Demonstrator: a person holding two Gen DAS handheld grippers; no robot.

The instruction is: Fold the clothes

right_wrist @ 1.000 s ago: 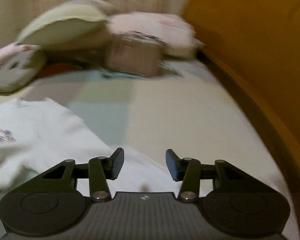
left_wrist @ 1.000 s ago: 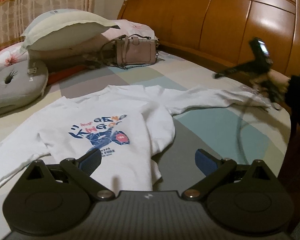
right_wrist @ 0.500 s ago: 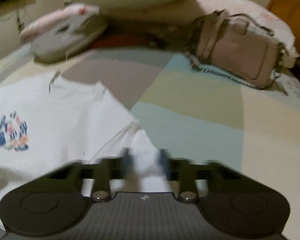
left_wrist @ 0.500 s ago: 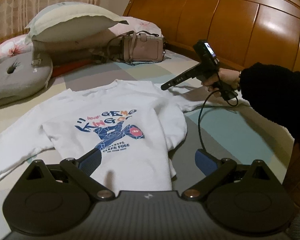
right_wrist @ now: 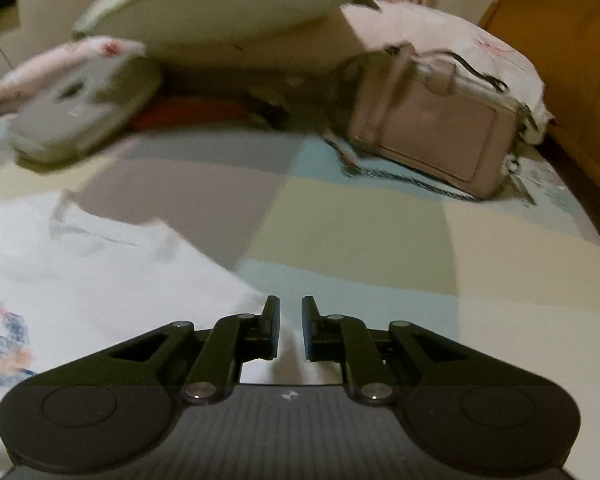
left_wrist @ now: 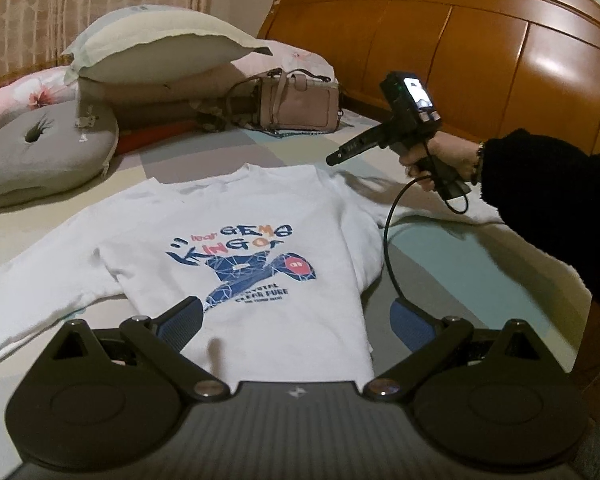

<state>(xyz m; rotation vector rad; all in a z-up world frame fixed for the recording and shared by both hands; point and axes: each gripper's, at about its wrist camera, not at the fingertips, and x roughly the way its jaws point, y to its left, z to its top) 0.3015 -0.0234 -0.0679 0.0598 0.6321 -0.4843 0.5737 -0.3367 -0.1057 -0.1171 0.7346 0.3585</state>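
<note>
— Two grippers, one sweatshirt. Left gripper (left_wrist: 296,316) spread wide, holding nothing, hovering over the lower hem of the white sweatshirt (left_wrist: 236,248).

— And laid out how?

— Flat on the bed (left_wrist: 460,256), print side up, collar toward the headboard (left_wrist: 480,52), both sleeves stretched out to the sides. Blue and orange lettering across the chest.

— Right gripper?

— Seen from the left wrist camera: held in a hand (left_wrist: 440,160) with a dark fuzzy sleeve (left_wrist: 548,208), raised above the shoulder of the sweatshirt on the headboard side, cable (left_wrist: 388,236) looping down beneath it. Not touching the cloth from that angle.

— Closed or not?

— From its own camera, right gripper (right_wrist: 291,328) nearly closed, only a narrow slot between the pads, white fabric showing below and through the slot. Possibly pinching nothing; blurred picture, hard to say whether any cloth sits between the pads.

— Anything else on the bed?

— Pink handbag (left_wrist: 300,104) near the headboard, chain strap trailing beside it. Grey round cushion (left_wrist: 44,156) at the far left, big pillow (left_wrist: 152,48) stacked above it, floral pillow (left_wrist: 20,96) behind. Patchwork sheet in grey, green, blue and cream blocks under everything. Curtain (left_wrist: 80,4) in the far corner.

— Sweatshirt relative to the bag?

— Well apart, bare sheet between collar and bag.
</note>
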